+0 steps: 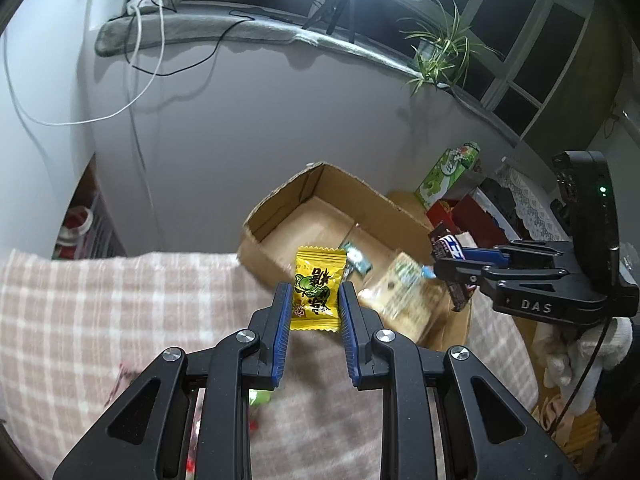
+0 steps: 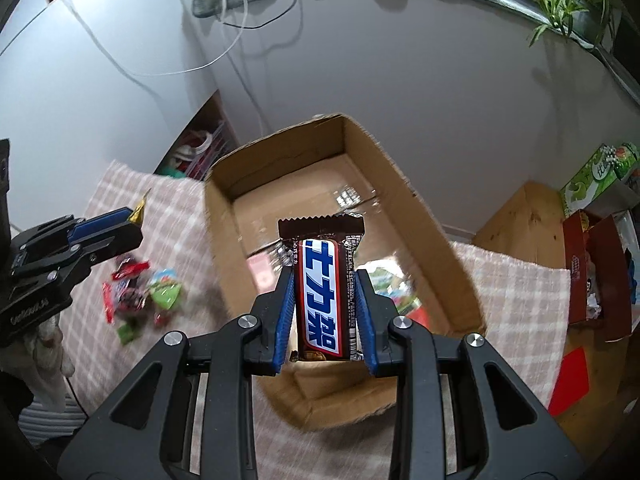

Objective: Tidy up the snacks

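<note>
My left gripper (image 1: 314,294) is shut on a yellow candy packet (image 1: 317,288) and holds it above the checked cloth, just left of the open cardboard box (image 1: 280,208). My right gripper (image 2: 325,280) is shut on a brown chocolate bar (image 2: 322,284) and holds it over the near end of the box (image 2: 224,208). The right gripper also shows in the left wrist view (image 1: 448,258), over the box's right side. The left gripper shows in the right wrist view (image 2: 132,218), left of the box. A few snacks (image 1: 394,284) lie inside the box.
Several loose snacks (image 2: 138,292) lie on the checked cloth (image 2: 516,292) left of the box. A green carton (image 1: 446,174) and a red box (image 2: 592,272) stand to the right. A wall with hanging cables is behind, and a potted plant (image 1: 440,56) sits on the sill.
</note>
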